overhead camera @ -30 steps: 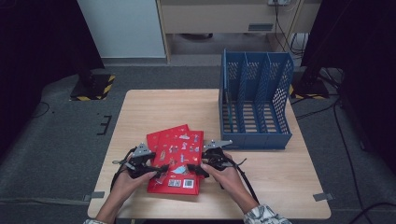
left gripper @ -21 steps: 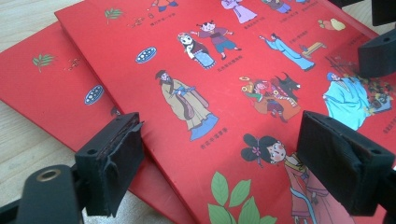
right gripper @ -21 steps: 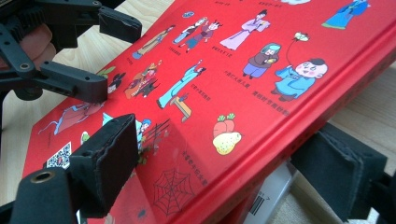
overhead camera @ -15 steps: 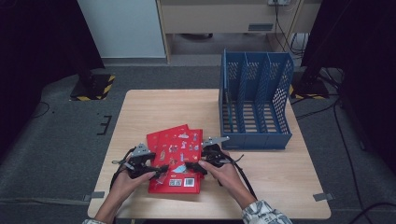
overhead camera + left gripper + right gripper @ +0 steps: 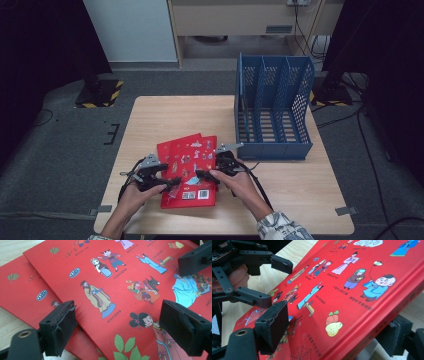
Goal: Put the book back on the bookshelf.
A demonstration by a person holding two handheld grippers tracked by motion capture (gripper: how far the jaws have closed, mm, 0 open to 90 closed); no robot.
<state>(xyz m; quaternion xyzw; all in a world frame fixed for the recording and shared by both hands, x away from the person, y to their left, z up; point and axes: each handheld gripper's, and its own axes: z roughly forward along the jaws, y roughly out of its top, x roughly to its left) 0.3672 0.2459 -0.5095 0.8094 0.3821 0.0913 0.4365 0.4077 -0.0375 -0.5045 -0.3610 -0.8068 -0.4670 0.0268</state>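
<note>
Two red picture books overlap near the table's front edge. The top book lies partly over the lower book. My right gripper reaches in from the top book's right edge. One jaw is on the cover and the other under the edge, and they have just closed a little on it. My left gripper hovers open over the top book's cover near its left edge, with nothing between its pads.
A blue slotted file rack stands at the table's back right, close to the right hand. The light wooden table has bare room behind and to the left of the books. Cables trail from both grippers toward the person.
The right gripper has edged slightly left, farther onto the top book. The left hand and both books stay where they were.
</note>
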